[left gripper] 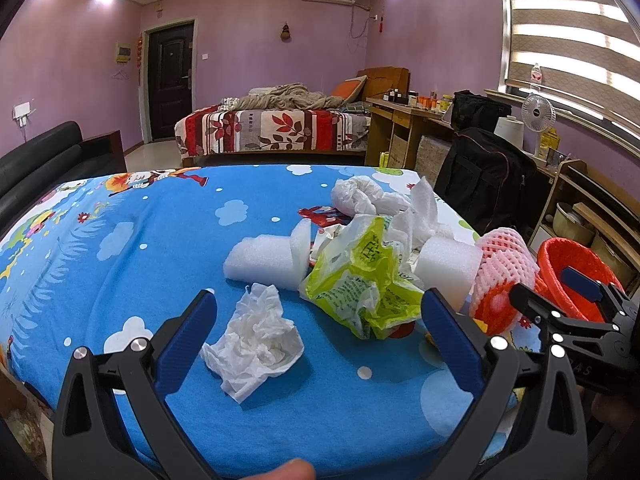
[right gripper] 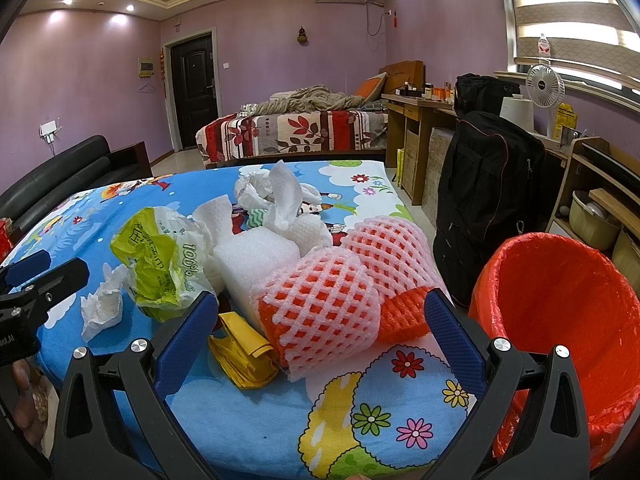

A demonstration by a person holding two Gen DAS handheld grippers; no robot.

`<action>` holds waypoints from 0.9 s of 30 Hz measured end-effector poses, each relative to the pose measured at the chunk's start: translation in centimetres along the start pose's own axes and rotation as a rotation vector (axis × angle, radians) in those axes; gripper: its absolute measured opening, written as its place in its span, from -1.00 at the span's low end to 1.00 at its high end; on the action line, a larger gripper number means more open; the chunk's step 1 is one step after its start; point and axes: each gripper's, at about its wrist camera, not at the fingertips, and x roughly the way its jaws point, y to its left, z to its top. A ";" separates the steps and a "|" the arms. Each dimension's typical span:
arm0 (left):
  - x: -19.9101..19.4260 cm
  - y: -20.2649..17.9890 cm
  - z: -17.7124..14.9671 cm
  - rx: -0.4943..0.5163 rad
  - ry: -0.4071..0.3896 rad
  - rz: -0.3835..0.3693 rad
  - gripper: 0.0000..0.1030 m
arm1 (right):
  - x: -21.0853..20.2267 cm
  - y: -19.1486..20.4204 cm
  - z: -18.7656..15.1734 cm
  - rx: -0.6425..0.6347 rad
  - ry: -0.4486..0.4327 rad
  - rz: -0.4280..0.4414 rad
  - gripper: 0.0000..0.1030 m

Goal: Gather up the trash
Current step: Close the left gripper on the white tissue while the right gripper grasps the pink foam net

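Nothing looks collected yet: both the left gripper [left gripper: 316, 304] and right gripper [right gripper: 320, 308] hover spread and empty over litter, the red-lined bin [right gripper: 560, 320] apparently bare.

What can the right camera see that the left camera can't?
Only the right wrist view shows the folded yellow bag tucked beside the foam net, and the inside of the red-lined bin. Only the left wrist view shows the crumpled tissue up close, lying between the open left gripper. Both show the green plastic bag, the white foam block, the pink foam net and the blue cartoon cloth. The right gripper is open too.
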 end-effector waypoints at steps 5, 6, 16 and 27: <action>0.9 1.6 -0.3 -0.036 0.030 0.011 0.92 | 0.6 -1.1 -0.2 0.006 0.015 -0.022 0.88; 1.1 2.1 -0.4 -0.051 0.038 0.008 0.92 | 0.8 -1.4 -0.3 0.008 0.021 -0.023 0.88; 3.7 4.5 -1.7 -0.099 0.123 -0.025 0.68 | 3.6 -1.0 -0.6 -0.023 0.082 0.005 0.88; 7.5 5.5 -3.0 -0.118 0.257 0.006 0.03 | 5.6 -0.4 -0.8 -0.046 0.130 0.042 0.48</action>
